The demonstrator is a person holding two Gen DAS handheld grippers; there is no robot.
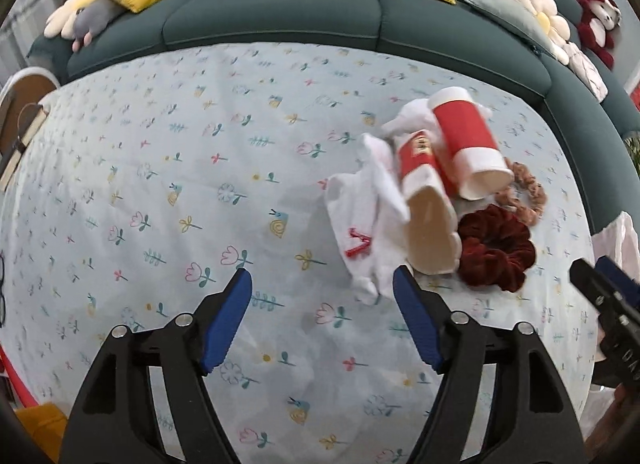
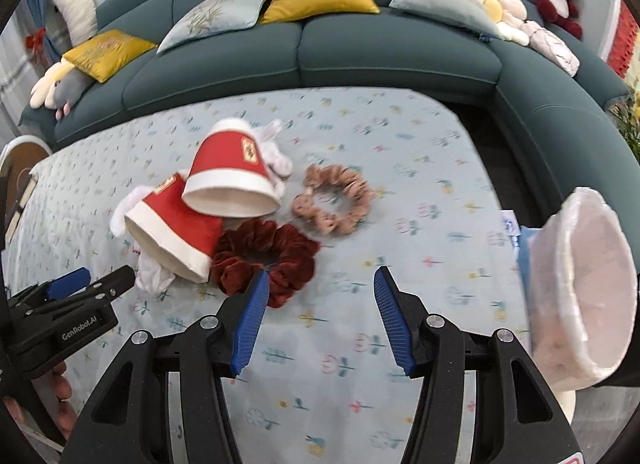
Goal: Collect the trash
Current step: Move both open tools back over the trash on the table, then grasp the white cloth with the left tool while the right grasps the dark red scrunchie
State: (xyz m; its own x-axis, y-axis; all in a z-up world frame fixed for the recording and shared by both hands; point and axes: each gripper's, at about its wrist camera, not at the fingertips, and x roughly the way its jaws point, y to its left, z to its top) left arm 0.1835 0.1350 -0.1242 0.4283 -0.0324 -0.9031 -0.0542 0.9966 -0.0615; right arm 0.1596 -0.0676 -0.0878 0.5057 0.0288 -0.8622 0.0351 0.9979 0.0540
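Both claws hang spread and empty above the flowered worktop (image 2: 420, 168). The left claw (image 1: 322, 292) faces white crumpled tissue (image 1: 360, 220) and two tipped red paper cups (image 2: 200, 200) lying against it. The right claw (image 2: 318, 290) sits just beside a dark red scrunchie (image 2: 280, 252), with a lined bin (image 2: 580, 284) to its right.

"GenRobot.AI" reads in white on the left claw's (image 2: 90, 278) black body; the cup (image 2: 232, 168) label seems illegible.
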